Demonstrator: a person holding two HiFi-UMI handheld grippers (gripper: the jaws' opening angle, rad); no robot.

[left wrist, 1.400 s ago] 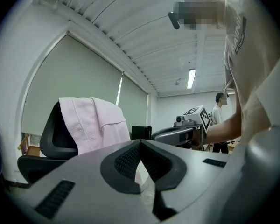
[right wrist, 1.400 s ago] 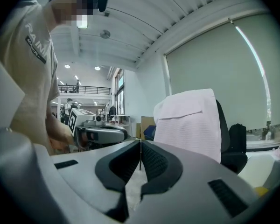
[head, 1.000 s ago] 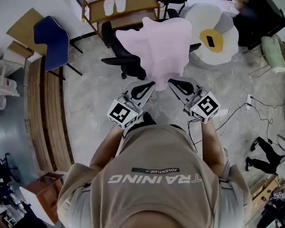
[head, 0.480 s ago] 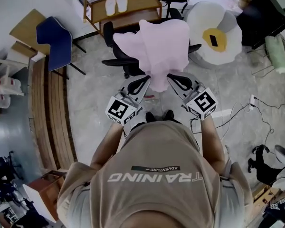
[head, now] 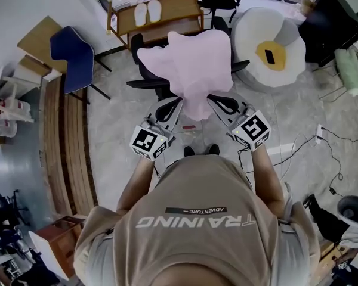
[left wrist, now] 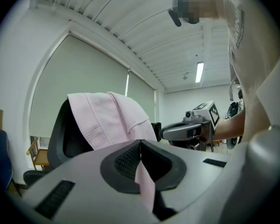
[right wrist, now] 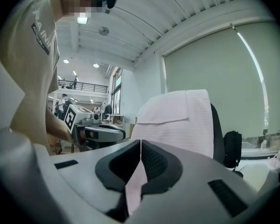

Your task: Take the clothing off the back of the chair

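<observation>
The pale pink cloth garment lies spread over the back of the black office chair. Its far part is draped across the top edge of the chair back, and its near hem is pulled towards the person. The left gripper has its jaws pressed together on a thin fold of that hem. The right gripper pinches the hem the same way, just right of the left one. The two grippers stand side by side, near each other but apart.

Bare grey stone floor lies open to the left of the chair. A blue chair stands well apart at the far left. A wooden bench sits just beyond the black chair. A round white cushion with a yellow centre lies close to the chair's right armrest. Cables trail on the floor at the near right.
</observation>
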